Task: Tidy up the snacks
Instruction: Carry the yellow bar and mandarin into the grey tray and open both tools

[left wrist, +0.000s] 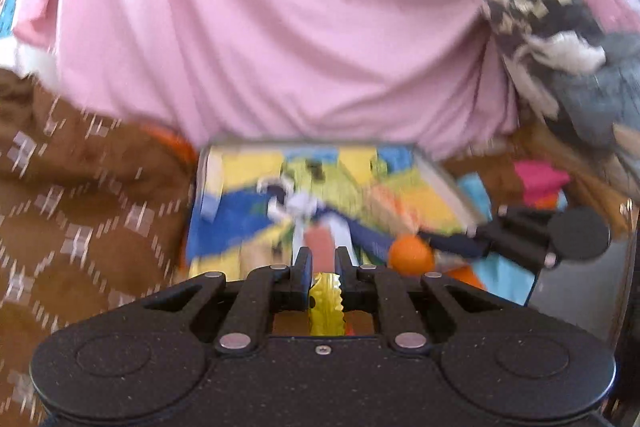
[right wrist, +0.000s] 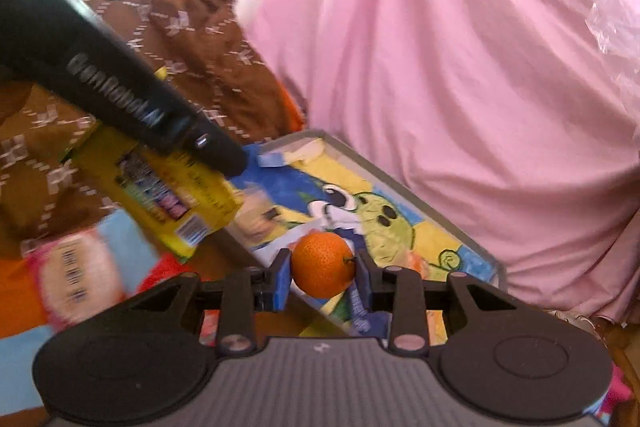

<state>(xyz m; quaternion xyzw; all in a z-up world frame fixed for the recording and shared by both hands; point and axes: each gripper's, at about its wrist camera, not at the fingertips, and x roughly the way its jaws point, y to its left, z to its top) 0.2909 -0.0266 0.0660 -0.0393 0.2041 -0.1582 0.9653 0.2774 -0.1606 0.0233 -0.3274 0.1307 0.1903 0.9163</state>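
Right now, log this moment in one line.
left gripper: shut on yellow packet | right gripper: shut on orange | both over tray

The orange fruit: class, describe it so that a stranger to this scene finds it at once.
Start at the big pink cloth, then drop to the cartoon-printed tray before it. Above the tray's near end, the right gripper pinches the orange fruit: round, dimpled and stalked, while its neighbours are flat packets.
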